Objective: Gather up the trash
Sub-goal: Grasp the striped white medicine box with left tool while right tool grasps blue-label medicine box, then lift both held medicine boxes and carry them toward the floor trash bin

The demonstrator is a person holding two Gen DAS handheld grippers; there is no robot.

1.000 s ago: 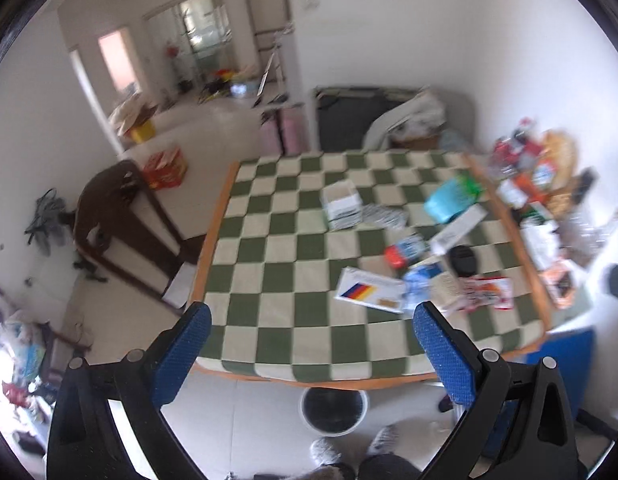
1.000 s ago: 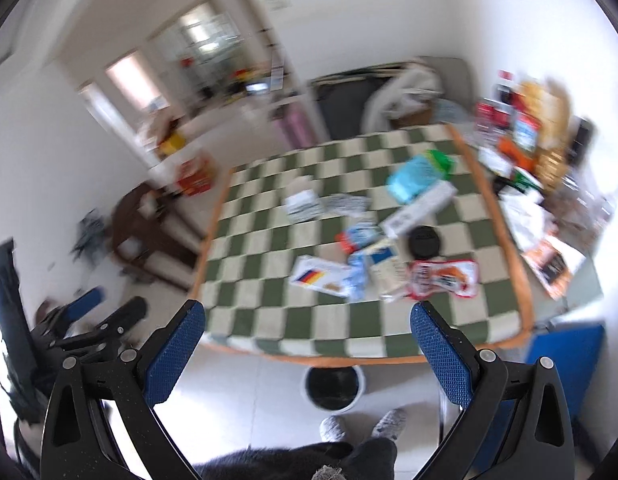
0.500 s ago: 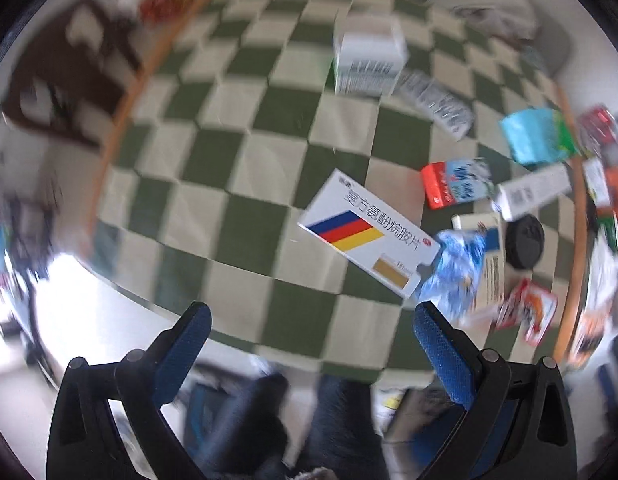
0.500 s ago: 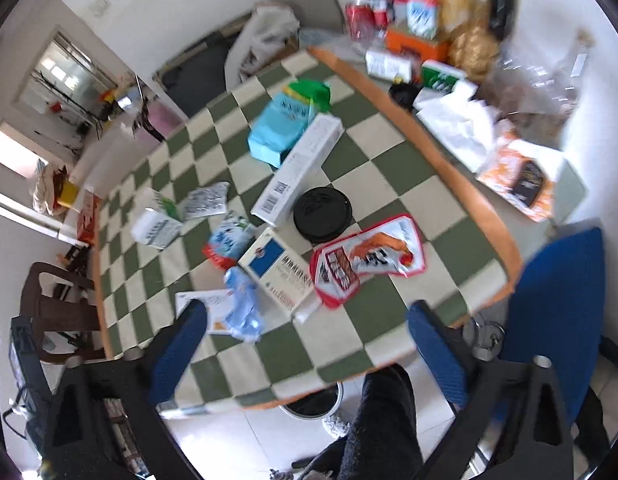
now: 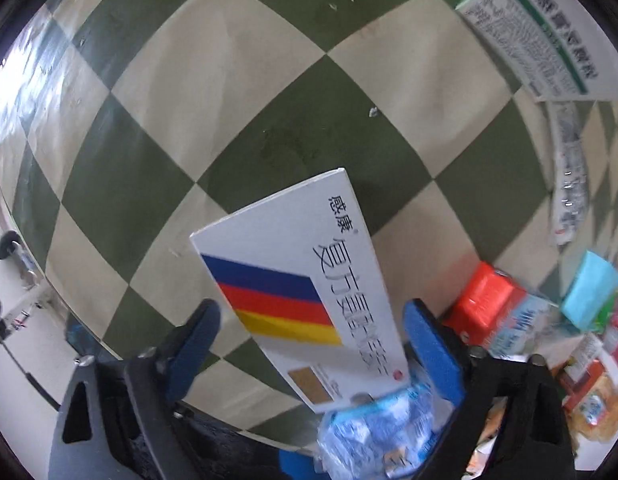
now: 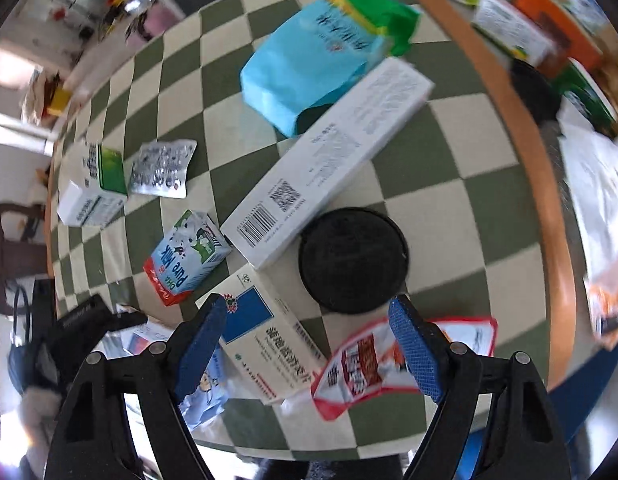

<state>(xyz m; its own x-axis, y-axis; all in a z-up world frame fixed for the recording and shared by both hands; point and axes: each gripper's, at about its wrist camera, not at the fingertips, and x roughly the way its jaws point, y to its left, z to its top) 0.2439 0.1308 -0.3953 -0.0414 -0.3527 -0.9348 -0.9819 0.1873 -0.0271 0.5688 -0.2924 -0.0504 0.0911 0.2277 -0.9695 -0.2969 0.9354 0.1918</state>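
The left gripper (image 5: 311, 344) points steeply down at the green-and-cream checkered table (image 5: 237, 92), its blue-padded fingers (image 5: 195, 340) spread apart after just narrowing a little; the flat white cardboard medicine box with blue, red and yellow stripes (image 5: 309, 292) lies between them, and the pads do not press on it. Just beneath that box's near end sits a crumpled blue-and-white plastic wrapper (image 5: 373, 432), and to its right a small red-and-white milk carton (image 5: 497, 312) lies on its side. Farther off, at the upper right edge, are a white-and-green carton (image 5: 537, 28) and a silver blister sheet (image 5: 569, 176). The right gripper (image 6: 307, 348) also points down, its blue fingers (image 6: 413, 356) apart and likewise just drawn in a bit, gripping nothing; between them lie a white-and-blue cardboard medicine box (image 6: 265, 336) and a red-and-white foil snack wrapper (image 6: 373, 364), neither pinched. Just beyond sits a round black lid (image 6: 353, 260), touching a long white box with a barcode (image 6: 329, 164). Left of these, in this view, is the milk carton (image 6: 187, 256), then the blister sheet (image 6: 163, 168) and the white-and-green carton (image 6: 93, 184). Farthest is a light-blue and green plastic bag (image 6: 321, 56), partly under the long box's far end.
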